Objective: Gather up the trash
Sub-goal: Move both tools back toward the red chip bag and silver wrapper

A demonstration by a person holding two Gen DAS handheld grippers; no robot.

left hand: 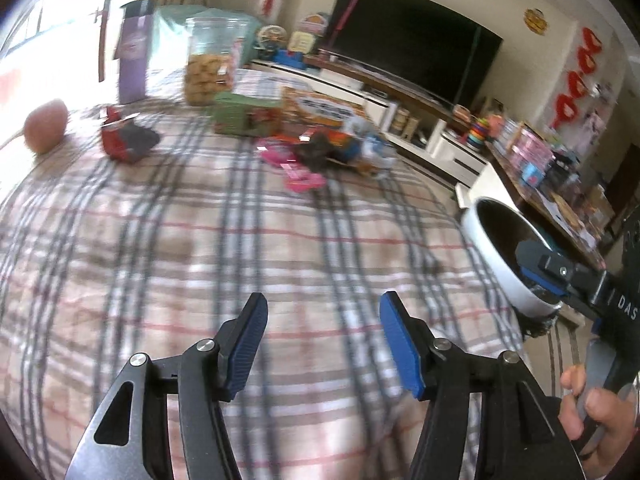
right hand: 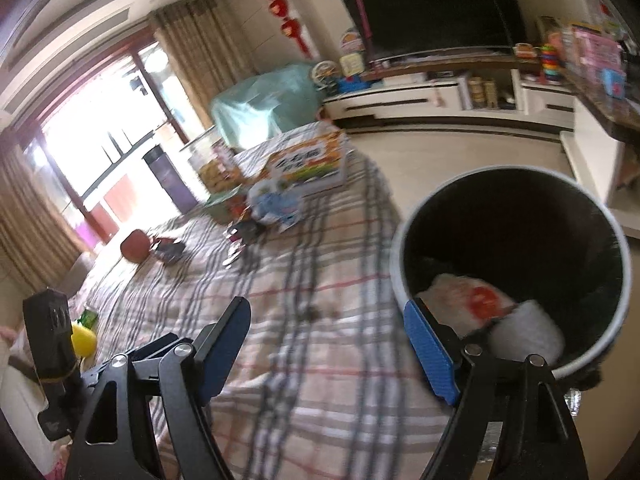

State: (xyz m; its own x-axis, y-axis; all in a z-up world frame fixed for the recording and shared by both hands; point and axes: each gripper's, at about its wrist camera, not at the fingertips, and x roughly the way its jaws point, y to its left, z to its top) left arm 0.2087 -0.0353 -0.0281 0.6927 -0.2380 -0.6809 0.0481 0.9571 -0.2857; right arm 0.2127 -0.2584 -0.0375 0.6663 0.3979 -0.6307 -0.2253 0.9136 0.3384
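My left gripper hangs open over the plaid tablecloth with nothing between its blue pads. Far ahead of it lie pink wrappers, a red crumpled pack and a heap of mixed wrappers. My right gripper is open and empty too, at the table's right edge. Beside its right finger stands a white bin with a black liner. In the bin lie a white wrapper with a red mark and a white crumpled piece. In the left wrist view the right gripper reaches over the bin.
At the table's far end stand a cookie jar, a purple box, a green box and an orange printed box. A brown rounded object lies far left. A TV and low cabinets line the wall.
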